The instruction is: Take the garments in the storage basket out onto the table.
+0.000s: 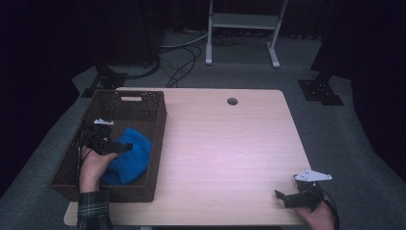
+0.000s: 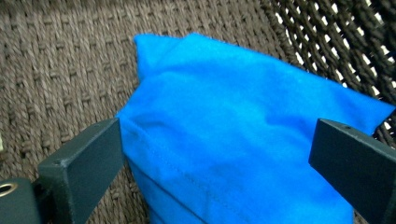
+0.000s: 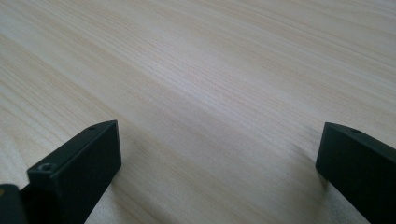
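Over the basket (image 1: 155, 129), left tongs (image 2: 215, 154) wide astride blue cloth (image 2: 243, 140); right tongs (image 3: 219, 158) wide, empty.

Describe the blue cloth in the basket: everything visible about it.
The blue cloth is a bright, soft-looking fabric, folded into a thick bundle with a stitched seam near one edge. It lies on the woven floor of the brown basket, in its near right part, reaching the right wall. The left gripper stands open with a jaw on either side of it; whether the jaws touch it is unclear.
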Demonstrator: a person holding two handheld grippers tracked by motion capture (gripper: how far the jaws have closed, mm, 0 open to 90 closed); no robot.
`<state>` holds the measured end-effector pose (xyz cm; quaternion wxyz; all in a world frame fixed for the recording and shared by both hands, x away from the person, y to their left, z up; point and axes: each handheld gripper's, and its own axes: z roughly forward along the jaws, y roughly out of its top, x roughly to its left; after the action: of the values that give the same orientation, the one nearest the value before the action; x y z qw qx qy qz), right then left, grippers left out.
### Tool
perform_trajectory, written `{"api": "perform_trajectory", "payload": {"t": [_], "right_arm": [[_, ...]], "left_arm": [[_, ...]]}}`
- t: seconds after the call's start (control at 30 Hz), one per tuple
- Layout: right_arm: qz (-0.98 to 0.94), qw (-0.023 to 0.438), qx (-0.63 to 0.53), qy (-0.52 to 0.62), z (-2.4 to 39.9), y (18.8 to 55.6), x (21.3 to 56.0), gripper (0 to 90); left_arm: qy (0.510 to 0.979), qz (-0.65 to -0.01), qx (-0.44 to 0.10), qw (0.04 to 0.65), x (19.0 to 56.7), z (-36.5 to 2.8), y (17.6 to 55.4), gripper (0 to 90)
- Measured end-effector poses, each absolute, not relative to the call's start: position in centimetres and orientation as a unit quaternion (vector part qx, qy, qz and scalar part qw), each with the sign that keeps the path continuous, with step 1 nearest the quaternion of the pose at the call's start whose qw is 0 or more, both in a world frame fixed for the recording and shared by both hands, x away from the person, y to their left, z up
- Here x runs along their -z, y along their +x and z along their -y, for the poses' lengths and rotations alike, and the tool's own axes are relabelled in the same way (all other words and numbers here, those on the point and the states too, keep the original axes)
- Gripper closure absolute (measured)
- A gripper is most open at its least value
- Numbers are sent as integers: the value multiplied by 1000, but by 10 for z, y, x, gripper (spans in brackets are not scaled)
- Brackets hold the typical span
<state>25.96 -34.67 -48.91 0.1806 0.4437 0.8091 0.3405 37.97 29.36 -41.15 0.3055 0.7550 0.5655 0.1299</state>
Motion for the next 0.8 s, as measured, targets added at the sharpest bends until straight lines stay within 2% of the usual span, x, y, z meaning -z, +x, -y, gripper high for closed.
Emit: {"api": "perform_trajectory", "payload": {"t": [0.8], "right_arm": [[-809, 180, -341, 443, 347, 259, 489, 0]], "left_arm": [[769, -577, -105, 253, 422, -291, 383, 30]]}}
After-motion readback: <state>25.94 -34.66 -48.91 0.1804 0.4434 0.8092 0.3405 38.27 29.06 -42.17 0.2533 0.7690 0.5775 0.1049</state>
